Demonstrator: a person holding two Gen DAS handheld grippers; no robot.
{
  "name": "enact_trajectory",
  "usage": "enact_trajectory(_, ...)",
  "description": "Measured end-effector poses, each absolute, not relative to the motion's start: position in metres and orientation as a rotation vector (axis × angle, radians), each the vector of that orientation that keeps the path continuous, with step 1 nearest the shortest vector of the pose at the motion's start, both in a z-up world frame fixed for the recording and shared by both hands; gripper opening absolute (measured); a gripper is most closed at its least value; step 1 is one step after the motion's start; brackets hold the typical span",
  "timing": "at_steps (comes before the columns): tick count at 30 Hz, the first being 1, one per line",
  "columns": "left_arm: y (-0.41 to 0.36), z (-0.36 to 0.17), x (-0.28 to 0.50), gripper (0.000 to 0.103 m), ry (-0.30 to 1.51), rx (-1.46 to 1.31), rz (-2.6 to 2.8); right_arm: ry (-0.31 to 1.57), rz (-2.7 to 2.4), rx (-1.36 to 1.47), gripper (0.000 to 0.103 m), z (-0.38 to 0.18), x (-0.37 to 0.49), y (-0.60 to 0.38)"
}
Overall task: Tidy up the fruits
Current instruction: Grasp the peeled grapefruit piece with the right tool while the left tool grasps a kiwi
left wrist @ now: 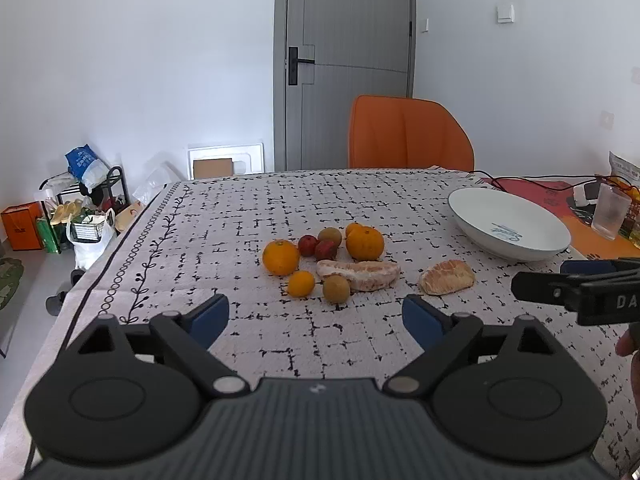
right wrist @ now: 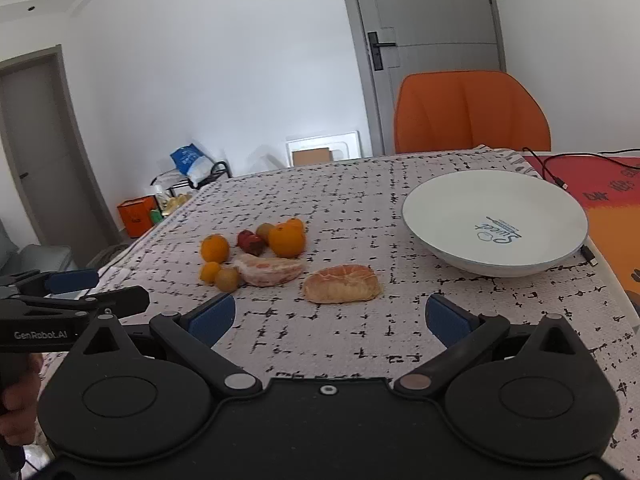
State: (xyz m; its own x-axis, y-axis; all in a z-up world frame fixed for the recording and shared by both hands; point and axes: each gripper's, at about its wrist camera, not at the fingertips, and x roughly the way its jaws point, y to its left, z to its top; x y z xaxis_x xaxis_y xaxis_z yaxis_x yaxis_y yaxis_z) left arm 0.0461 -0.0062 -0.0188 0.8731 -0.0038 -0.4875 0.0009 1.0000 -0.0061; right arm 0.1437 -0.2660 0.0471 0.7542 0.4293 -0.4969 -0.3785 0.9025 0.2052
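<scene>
You are holding both the left gripper [left wrist: 316, 318] and the right gripper [right wrist: 330, 316] wide and empty. The peeled pomelo wedge [right wrist: 341, 284] is lying just ahead of the right gripper; squeezing hard risks crushing it before the bowl [right wrist: 440, 240].

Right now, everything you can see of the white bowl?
The white bowl is wide and shallow, looks like glazed ceramic, with blue print reading "Sweet" inside and a faint blue rim. It is empty and sits upright on the patterned tablecloth, near that cloth's far right edge, beside an orange-red mat. A black cable plug lies right by its right side; contact is unclear. The fruits lie apart, to its left. Neither gripper touches it.
</scene>
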Motion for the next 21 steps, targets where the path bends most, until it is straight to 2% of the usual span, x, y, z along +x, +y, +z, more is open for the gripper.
enact_trajectory(2, -0.007, -0.020, 0.053, 0.091, 0.521, -0.001, 0.006, 0.573, 0.421, 0.088, 0.103, 0.044, 0.149, -0.265)
enact_trajectory(6, -0.005, -0.023, 0.069, 0.078, 0.537, -0.030, 0.000, 0.593, 0.404, 0.088, 0.103, 0.037, 0.161, -0.262)
enact_trajectory(13, -0.008, -0.032, 0.091, 0.070, 0.554, -0.043, -0.017, 0.637, 0.407, 0.075, 0.102, 0.026, 0.182, -0.252)
enact_trajectory(16, -0.009, -0.035, 0.100, 0.058, 0.560, -0.052, -0.031, 0.655, 0.413, 0.072, 0.096, 0.021, 0.190, -0.249)
enact_trajectory(21, -0.011, -0.041, 0.115, 0.048, 0.589, -0.064, -0.045, 0.679, 0.418, 0.091, 0.093, 0.013, 0.203, -0.244)
